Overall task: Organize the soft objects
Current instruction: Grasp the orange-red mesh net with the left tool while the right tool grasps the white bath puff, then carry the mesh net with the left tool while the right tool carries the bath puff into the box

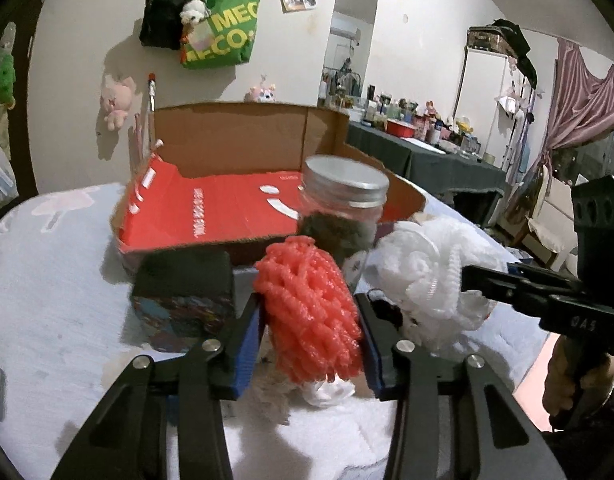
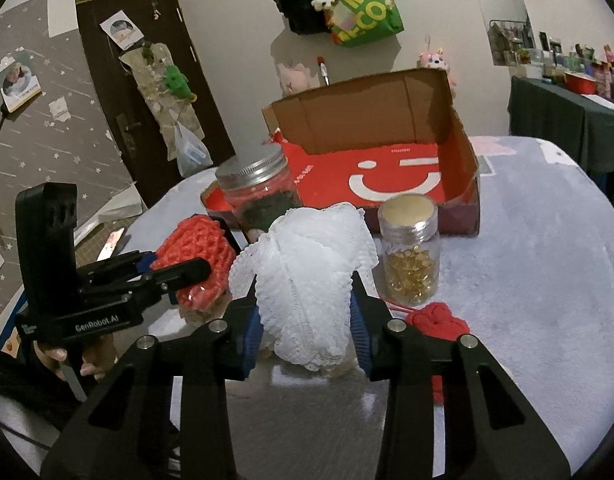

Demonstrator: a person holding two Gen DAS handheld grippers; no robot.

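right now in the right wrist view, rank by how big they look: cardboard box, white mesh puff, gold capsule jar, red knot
1. cardboard box
2. white mesh puff, though nearness to the camera inflates it
3. gold capsule jar
4. red knot, partly hidden behind the right gripper, so unsure

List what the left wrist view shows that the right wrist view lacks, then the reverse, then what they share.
Only the left wrist view: a dark patterned cube-shaped box beside the left gripper.

Only the right wrist view: a small glass jar of golden capsules and a red knotted cord.

Both: the coral-red mesh puff in the left jaws, the white mesh puff in the right gripper, the metal-lidded glass jar and the open red-lined cardboard box.
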